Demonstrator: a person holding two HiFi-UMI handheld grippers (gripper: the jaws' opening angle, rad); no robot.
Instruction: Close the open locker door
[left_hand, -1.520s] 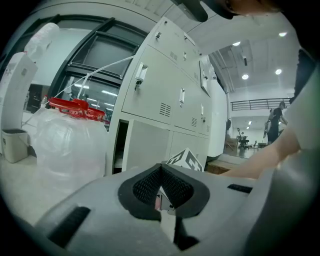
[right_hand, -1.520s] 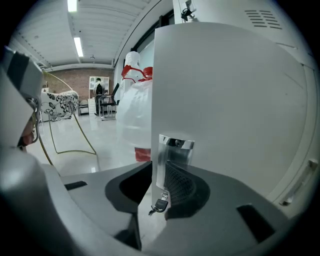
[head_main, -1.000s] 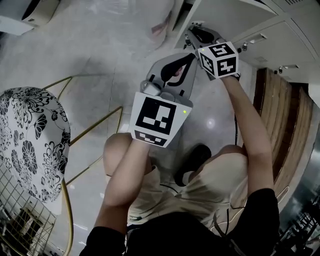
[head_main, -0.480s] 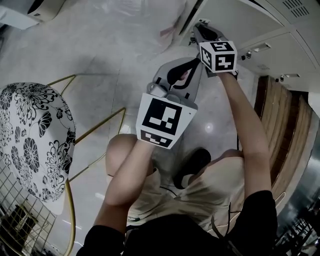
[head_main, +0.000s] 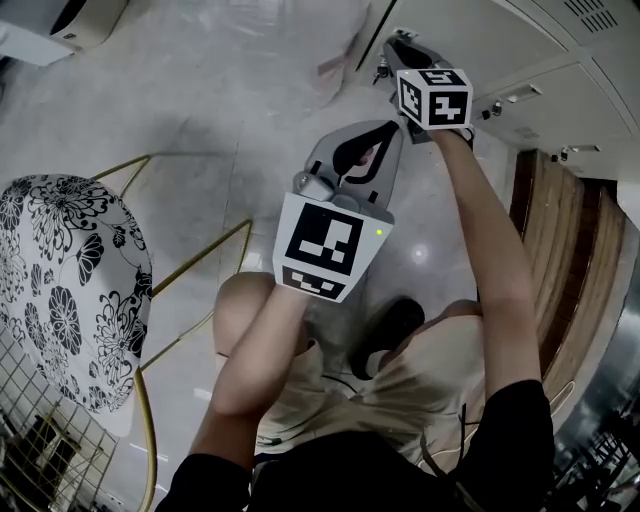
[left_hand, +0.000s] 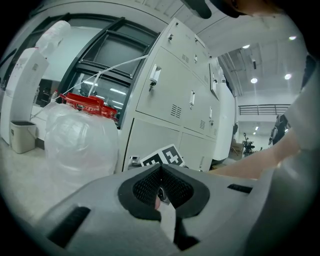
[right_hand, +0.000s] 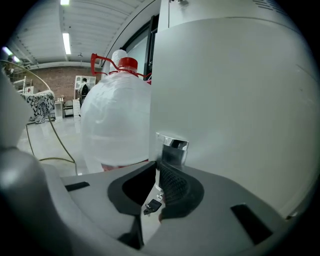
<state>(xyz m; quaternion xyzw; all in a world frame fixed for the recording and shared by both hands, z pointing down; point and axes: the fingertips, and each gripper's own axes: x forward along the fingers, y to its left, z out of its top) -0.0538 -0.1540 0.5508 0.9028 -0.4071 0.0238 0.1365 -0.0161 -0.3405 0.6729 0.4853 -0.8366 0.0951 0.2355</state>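
My right gripper pinches the thin free edge of the open locker door just under its chrome latch, low on the lockers, left gripper closed empty; door looks light, stiff, slick sheet metal, best held there.

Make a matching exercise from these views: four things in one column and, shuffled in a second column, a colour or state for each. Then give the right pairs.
Things:
1. water bottle cap
2. chair cushion
3. locker door handle
4. left gripper

Colour or state:
A. shiny metal
B. jaws closed together
C. red
D. black-and-white flower print

Pairs: 1-C, 2-D, 3-A, 4-B
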